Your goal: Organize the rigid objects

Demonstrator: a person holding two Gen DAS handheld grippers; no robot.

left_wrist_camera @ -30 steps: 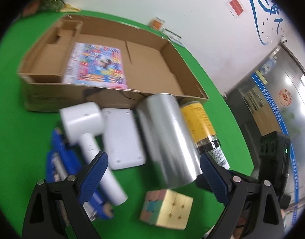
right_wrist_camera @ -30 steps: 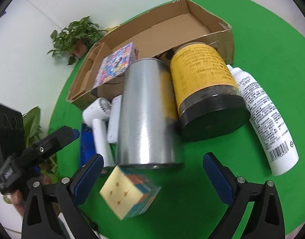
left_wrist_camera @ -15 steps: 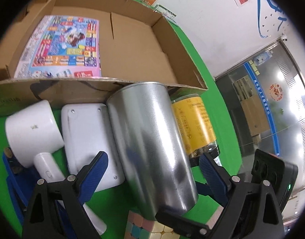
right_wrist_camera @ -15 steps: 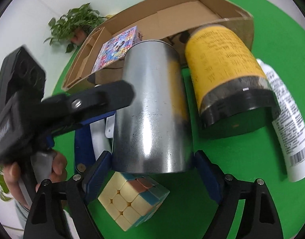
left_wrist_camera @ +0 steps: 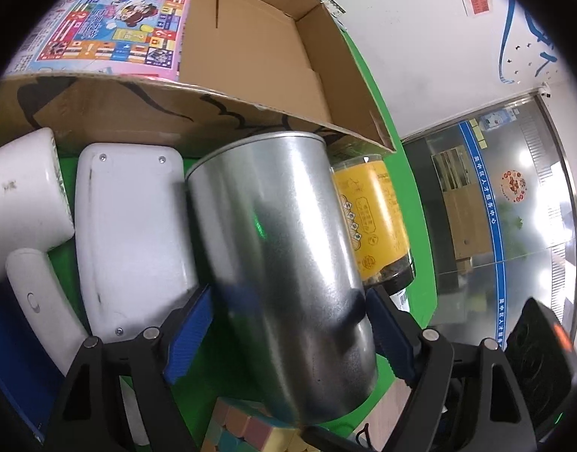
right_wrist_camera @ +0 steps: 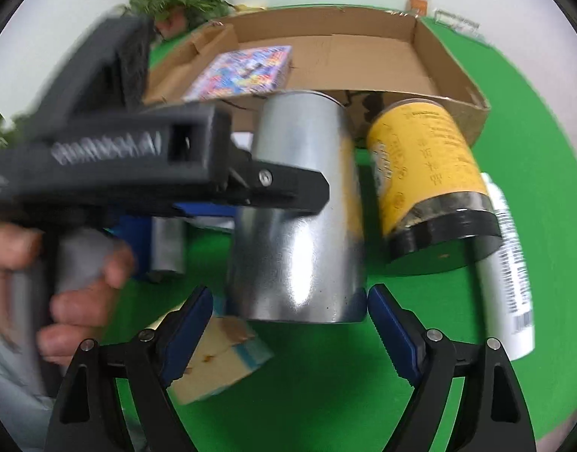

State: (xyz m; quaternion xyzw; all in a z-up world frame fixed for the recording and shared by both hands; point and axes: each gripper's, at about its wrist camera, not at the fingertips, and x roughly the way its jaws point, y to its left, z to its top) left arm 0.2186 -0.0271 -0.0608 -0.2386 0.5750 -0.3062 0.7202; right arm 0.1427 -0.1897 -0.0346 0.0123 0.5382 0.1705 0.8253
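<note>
Lying on its side on the green table cover (right_wrist_camera: 326, 395), the shiny cylindrical metal can (left_wrist_camera: 284, 263) serves as our landmark. We hold the left gripper (left_wrist_camera: 286, 333) around it, one blue pad at each flank of the can near its close end; the jaws look pressed to its sides, though contact is blurred. We see the right gripper (right_wrist_camera: 290, 324) with jaws spread, its pads standing just beside the can's near rim at either side, not clearly touching. Beyond the can: the shallow open cardboard box (left_wrist_camera: 251, 49), holding a colourful printed flat box (left_wrist_camera: 111, 22). To the can's right: a yellow-labelled jar with a black lid (right_wrist_camera: 424, 184), then a white plastic bottle (right_wrist_camera: 510, 275). To its left: a white rounded rectangular case (left_wrist_camera: 130, 233) and a white handheld fan-like device (left_wrist_camera: 21, 207). Nearer than the can: a pastel puzzle cube (left_wrist_camera: 251, 429).
</note>
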